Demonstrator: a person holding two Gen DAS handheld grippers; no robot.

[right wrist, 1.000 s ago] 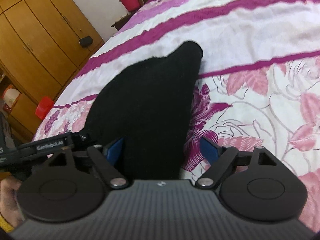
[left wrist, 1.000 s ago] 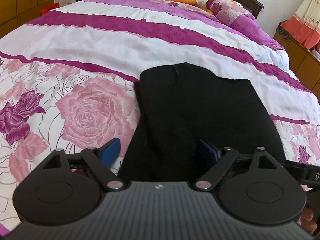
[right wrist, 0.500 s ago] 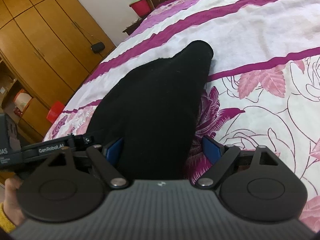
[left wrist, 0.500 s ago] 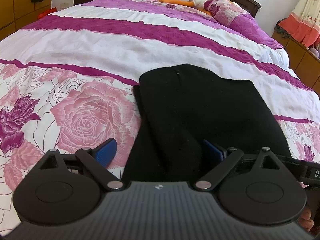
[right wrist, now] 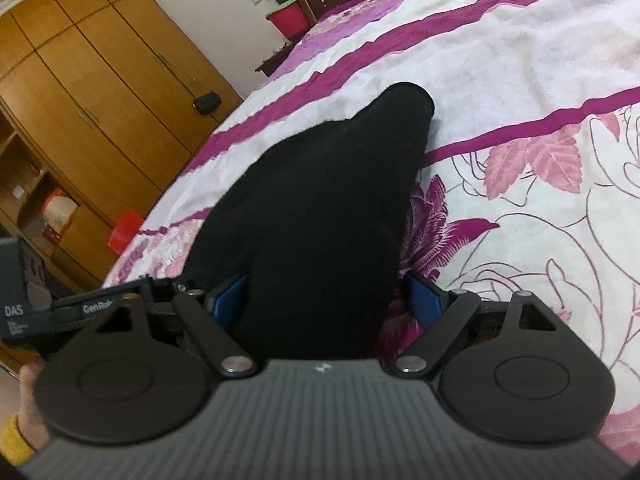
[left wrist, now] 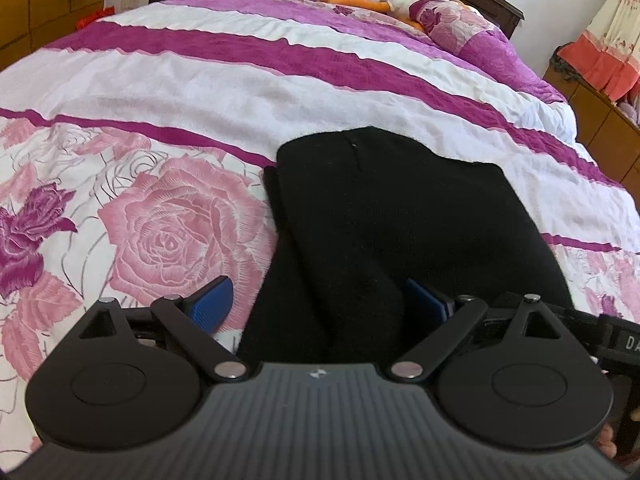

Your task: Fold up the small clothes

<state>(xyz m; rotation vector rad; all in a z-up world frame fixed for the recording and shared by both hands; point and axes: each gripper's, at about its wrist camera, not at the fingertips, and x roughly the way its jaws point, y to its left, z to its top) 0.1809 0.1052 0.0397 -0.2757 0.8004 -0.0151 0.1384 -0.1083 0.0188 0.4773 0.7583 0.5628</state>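
A black garment [left wrist: 400, 216] lies folded on the flowered bedspread [left wrist: 180, 232], its near end running in between the fingers of both grippers. My left gripper [left wrist: 318, 304] is open: its left blue pad [left wrist: 210, 304] rests over bare bedspread, and its right pad sits at the cloth's edge. In the right wrist view the same garment [right wrist: 320, 216] narrows to a rounded tip far away. My right gripper [right wrist: 326, 300] stands wide open around the cloth, with bedspread showing beside its right pad [right wrist: 424, 300]. The left gripper's body [right wrist: 100, 308] shows close on its left.
The bed carries purple and white stripes [left wrist: 280, 52] farther up, with pillows and an orange toy [left wrist: 360, 2] at the headboard. A wooden wardrobe [right wrist: 92, 92] and a red bin [right wrist: 290, 20] stand beside the bed. A low wooden cabinet [left wrist: 600, 120] lies to the right.
The right wrist view has tilted a little, so more of the wardrobe shows and the garment's tip sits slightly further right. The left gripper and the garment have hardly shifted.
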